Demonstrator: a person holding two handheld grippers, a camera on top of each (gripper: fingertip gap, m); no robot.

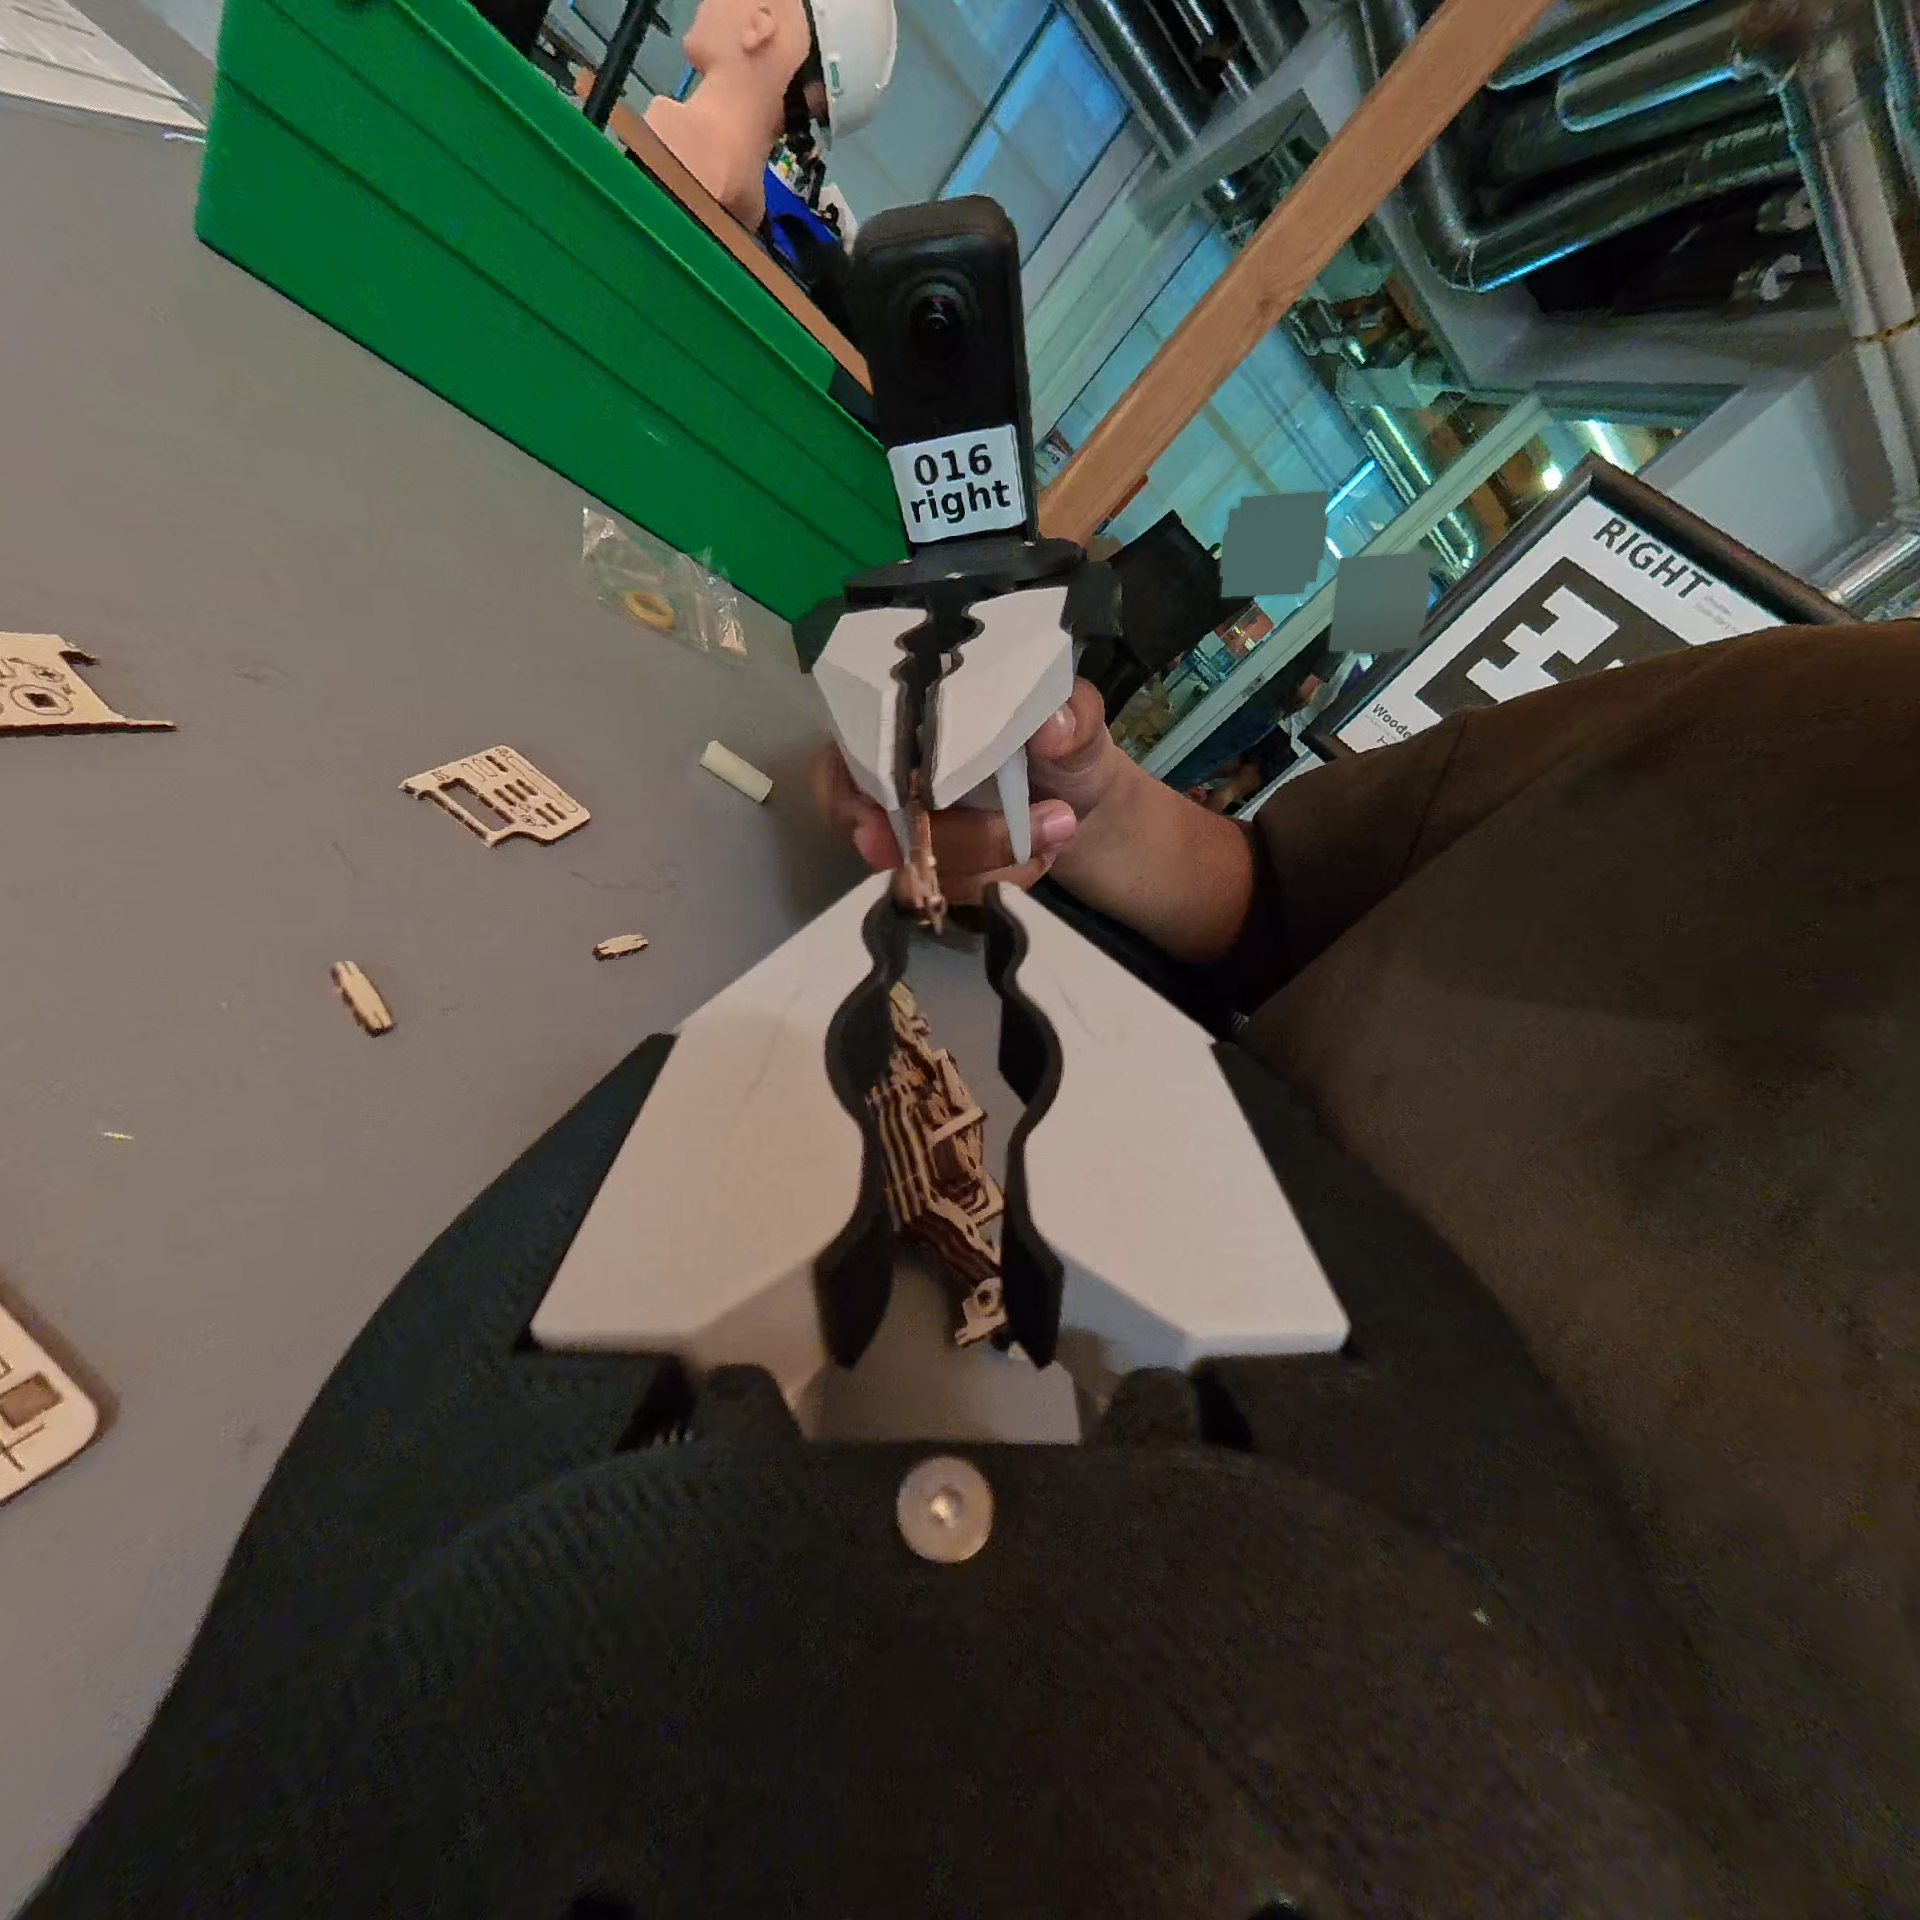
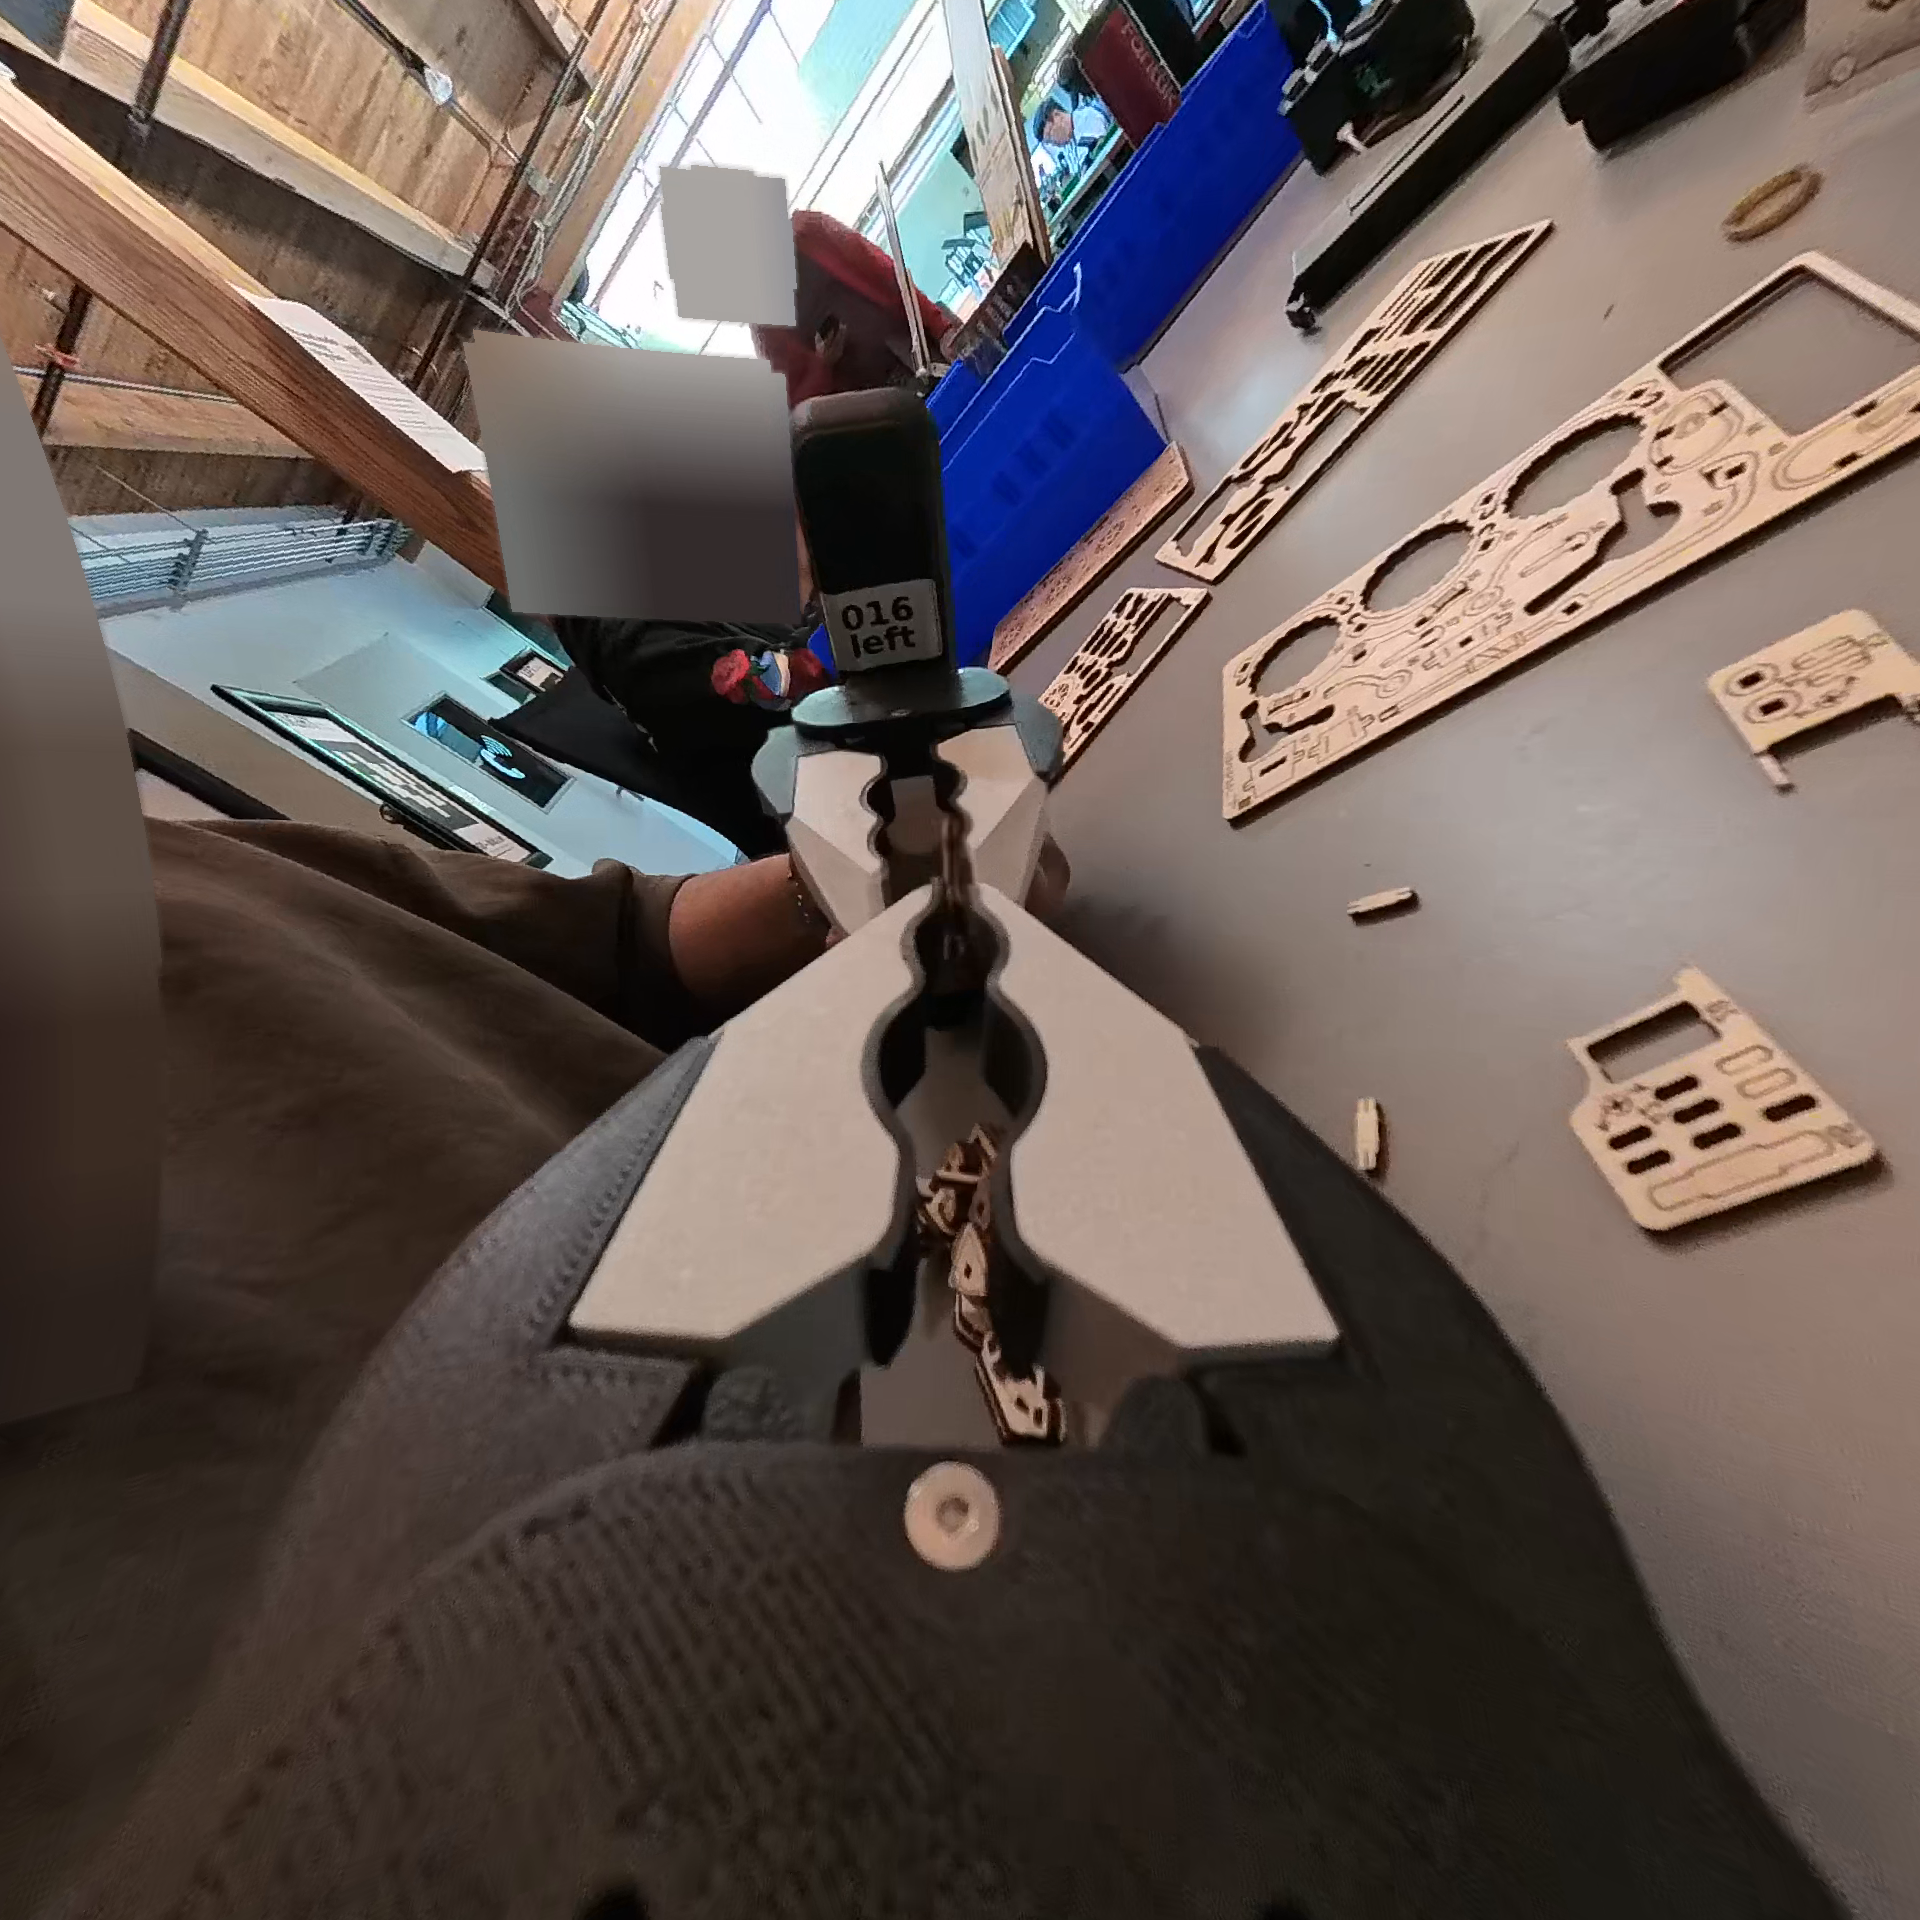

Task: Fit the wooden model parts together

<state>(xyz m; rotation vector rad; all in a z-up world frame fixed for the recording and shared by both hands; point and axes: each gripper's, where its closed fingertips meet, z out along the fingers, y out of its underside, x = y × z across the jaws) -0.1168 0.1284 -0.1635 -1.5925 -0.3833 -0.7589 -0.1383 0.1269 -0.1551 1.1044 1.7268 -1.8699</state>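
In the left wrist view my left gripper (image 1: 940, 914) is shut on a dark-edged wooden model assembly (image 1: 935, 1143) that lies along its jaws. My right gripper (image 1: 914, 831) faces it tip to tip, held by a hand, and is shut on a thin wooden part (image 1: 922, 868) whose end reaches the left gripper's tips. In the right wrist view my right gripper (image 2: 951, 909) holds its wooden part (image 2: 982, 1247) between its pads. The left gripper (image 2: 920, 831) sits just beyond it. Both are held above the grey table (image 2: 1558, 1455). Where the two parts touch is hidden.
A green crate (image 1: 520, 260), a plastic bag (image 1: 665, 592), a white peg (image 1: 736, 771) and loose wooden pieces (image 1: 499, 795) lie on the table. Laser-cut sheets (image 2: 1558, 582), a slotted panel (image 2: 1714, 1112), small pieces (image 2: 1367, 1132) and a blue crate (image 2: 1049, 436) are also there. A brown-sleeved person is close behind. Less than 4 cm separates the two grippers' tips.
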